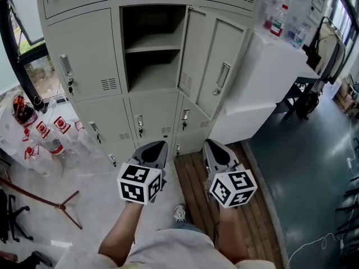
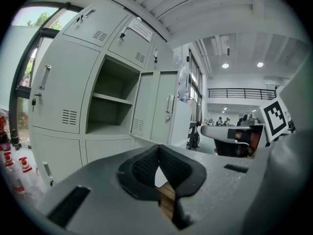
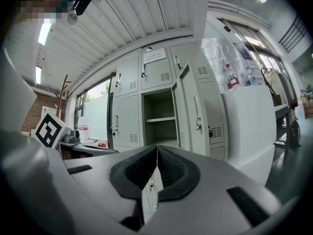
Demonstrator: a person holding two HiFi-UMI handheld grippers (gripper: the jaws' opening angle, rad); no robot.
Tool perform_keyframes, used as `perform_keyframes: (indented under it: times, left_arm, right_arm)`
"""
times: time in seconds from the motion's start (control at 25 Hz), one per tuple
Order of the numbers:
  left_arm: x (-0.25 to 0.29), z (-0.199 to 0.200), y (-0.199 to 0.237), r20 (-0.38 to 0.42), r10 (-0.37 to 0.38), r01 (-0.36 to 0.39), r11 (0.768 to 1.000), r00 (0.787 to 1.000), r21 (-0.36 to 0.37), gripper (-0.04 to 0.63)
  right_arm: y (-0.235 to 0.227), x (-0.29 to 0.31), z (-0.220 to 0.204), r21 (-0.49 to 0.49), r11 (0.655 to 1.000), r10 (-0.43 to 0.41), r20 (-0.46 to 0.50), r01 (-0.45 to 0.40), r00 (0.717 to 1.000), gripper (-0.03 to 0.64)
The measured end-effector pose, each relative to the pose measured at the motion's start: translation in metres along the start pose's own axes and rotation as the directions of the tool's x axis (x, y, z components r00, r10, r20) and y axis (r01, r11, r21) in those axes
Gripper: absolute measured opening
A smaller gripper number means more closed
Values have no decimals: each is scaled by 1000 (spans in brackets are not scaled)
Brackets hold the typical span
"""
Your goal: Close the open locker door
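Observation:
A bank of pale grey lockers (image 1: 90, 60) stands ahead. One middle compartment (image 1: 152, 46) is open, with a shelf inside and nothing on it. Its door (image 1: 193, 52) swings out to the right, in front of the neighbouring door with a handle (image 1: 222, 74). The open door (image 2: 143, 106) also shows in the left gripper view, and as the door (image 3: 183, 109) in the right gripper view. My left gripper (image 1: 156, 145) and right gripper (image 1: 213, 143) hang side by side below the lockers, well short of the door. Both are shut with nothing between the jaws.
A white cabinet (image 1: 269, 72) with plastic bottles (image 1: 277, 20) on top stands right of the lockers. Several bottles (image 1: 39, 142) lie on the floor at left beside a black pole (image 1: 14, 55). A wooden platform (image 1: 196, 178) is underfoot, and chairs (image 1: 305, 94) stand at far right.

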State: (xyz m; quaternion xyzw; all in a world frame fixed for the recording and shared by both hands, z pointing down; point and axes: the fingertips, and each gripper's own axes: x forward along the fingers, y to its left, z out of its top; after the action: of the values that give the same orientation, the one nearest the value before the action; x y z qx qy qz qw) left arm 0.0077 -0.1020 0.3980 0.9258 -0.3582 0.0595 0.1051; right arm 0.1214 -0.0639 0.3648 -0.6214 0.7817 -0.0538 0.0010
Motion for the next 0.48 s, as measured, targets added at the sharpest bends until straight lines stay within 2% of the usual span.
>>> perform_keyframes:
  times: [0.48]
  left_arm:
    - [95, 35, 1, 3, 0, 0, 999, 1000, 43, 6]
  right_arm:
    - [-81, 50, 33, -2, 1000, 16, 61, -16, 998, 6]
